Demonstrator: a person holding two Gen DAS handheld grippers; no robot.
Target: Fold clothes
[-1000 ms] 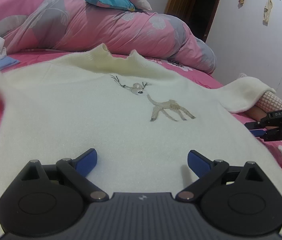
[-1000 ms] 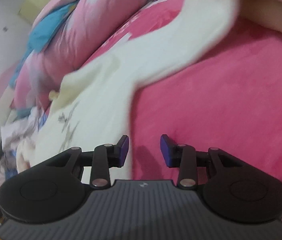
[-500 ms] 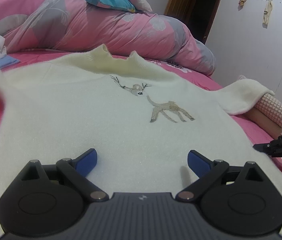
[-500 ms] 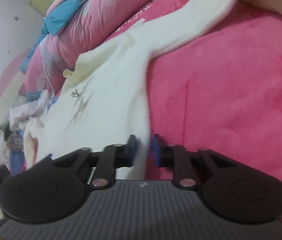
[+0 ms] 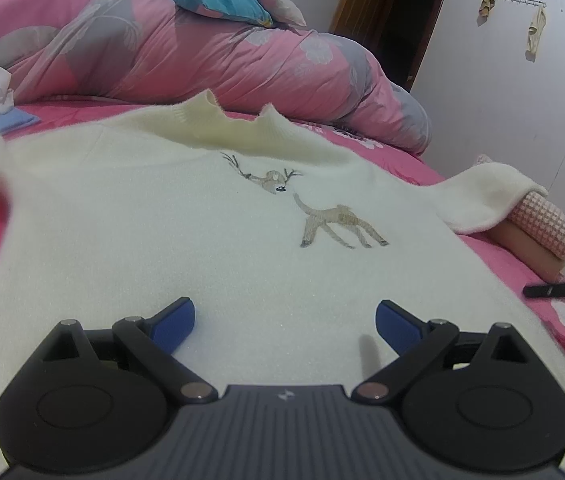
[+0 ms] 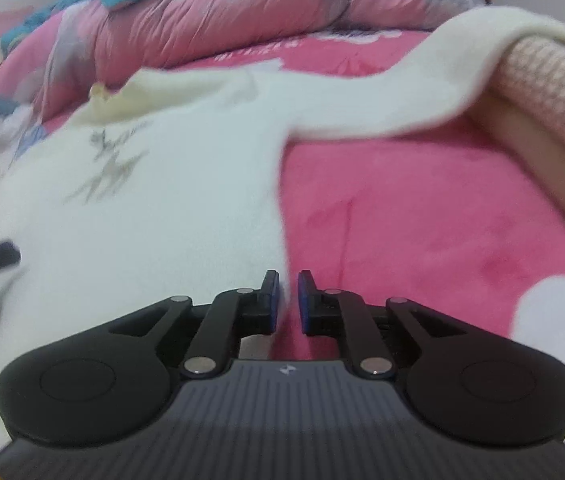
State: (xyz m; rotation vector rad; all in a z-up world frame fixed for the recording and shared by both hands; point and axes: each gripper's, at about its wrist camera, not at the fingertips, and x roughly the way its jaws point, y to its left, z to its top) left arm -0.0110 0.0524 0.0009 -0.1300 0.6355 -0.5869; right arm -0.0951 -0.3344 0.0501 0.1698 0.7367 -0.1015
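A cream sweater (image 5: 186, 220) with a stitched deer (image 5: 314, 212) lies spread flat, front up, on the pink bed (image 6: 422, 220), filling the middle of the left wrist view and the left half of the right wrist view. Its ribbed collar (image 5: 218, 124) points to the upper middle of the frame. One sleeve (image 5: 486, 196) runs to the right and drapes over a pink checked cushion (image 5: 542, 224) at the right edge.

The left tongs (image 5: 284, 322) sit low over the sweater's lower part with the blue pads spread wide and nothing between them. The right tongs (image 6: 288, 300) are nearly closed at the sweater's side edge in the lower middle of their view, a narrow gap left between the pads; whether fabric is pinched there I cannot tell, as the picture is blurred.

A rumpled pink, grey and teal quilt (image 5: 170, 44) lies along the top of both frames. A dark doorway (image 5: 406, 20) stands at the upper right of the left view.
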